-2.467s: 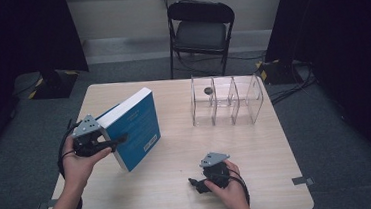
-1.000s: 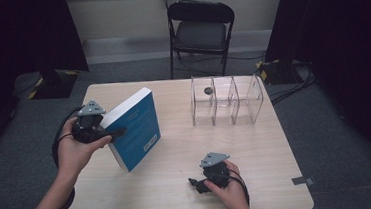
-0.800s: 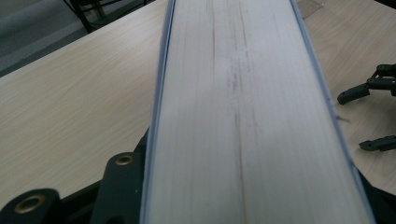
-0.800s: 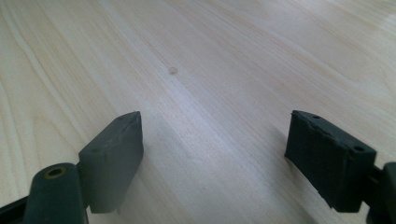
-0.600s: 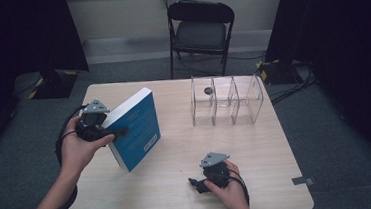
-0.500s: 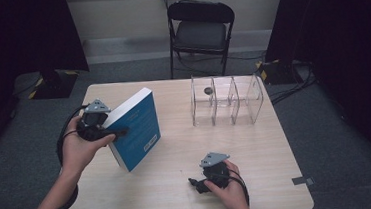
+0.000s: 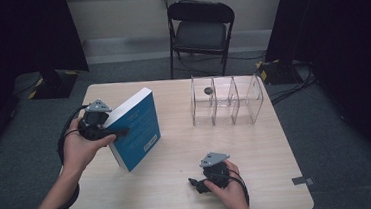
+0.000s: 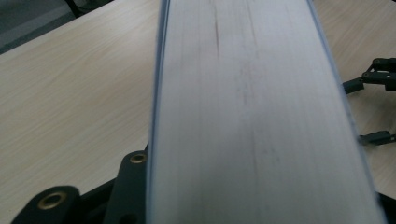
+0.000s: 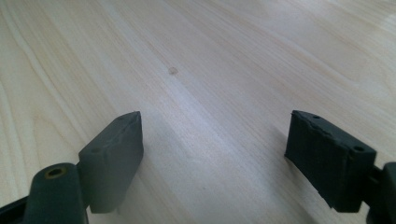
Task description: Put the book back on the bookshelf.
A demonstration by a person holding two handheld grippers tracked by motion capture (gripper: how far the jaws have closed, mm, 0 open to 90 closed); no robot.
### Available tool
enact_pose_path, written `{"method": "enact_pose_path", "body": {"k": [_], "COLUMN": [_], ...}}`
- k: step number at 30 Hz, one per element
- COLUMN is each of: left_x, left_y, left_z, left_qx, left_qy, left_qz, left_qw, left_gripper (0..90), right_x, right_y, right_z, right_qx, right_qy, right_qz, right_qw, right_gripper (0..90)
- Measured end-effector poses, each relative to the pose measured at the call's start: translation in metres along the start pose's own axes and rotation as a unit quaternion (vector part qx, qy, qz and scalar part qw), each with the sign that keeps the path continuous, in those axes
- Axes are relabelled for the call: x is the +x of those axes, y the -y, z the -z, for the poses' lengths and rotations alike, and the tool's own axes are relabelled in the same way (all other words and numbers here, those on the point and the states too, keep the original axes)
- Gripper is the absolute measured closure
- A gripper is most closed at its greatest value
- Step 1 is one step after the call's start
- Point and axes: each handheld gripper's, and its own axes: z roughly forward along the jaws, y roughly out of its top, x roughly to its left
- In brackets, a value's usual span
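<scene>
A thick blue book stands tilted on its edge on the left half of the wooden table. My left gripper clamps it from the left. Its jaws have just been closing, and the book's white page edge sits between them, with one black finger against the cover. My right gripper rests low on the table near the front edge. Its jaws stand open over bare wood with nothing between them.
A clear plastic organiser with three compartments stands at the back right of the table, a small dark object in its left compartment. A black folding chair stands beyond the far edge. Dark curtains flank the room.
Since the earliest frame my left hand and gripper have shifted a little farther up the book's edge. The book and my right hand have stayed put.
</scene>
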Motion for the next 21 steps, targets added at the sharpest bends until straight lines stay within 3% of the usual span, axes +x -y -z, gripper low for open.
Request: {"method": "enact_pose_path", "body": {"k": [10, 17, 21], "left_x": [-0.007, -0.016, -0.022], "left_y": [0.001, 0.001, -0.002], "left_z": [0.001, 0.000, 0.004], "left_qx": [-0.012, -0.019, -0.023], "left_qy": [-0.002, -0.002, 0.017], "left_qz": [-0.012, -0.037, -0.043], "left_qw": [0.9999, 0.9991, 0.9986], "left_gripper": [61.0, 61.5, 61.8], "right_x": [0.000, 0.000, 0.000], "right_y": [0.000, 0.000, 0.000], "right_z": [0.000, 0.000, 0.000], "right_qx": [0.000, 0.000, 0.000], "right_qy": [0.000, 0.000, 0.000], "right_qz": [0.000, 0.000, 0.000], "right_qw": [1.0000, 1.0000, 1.0000], "right_gripper": [18.1, 18.1, 18.1]}}
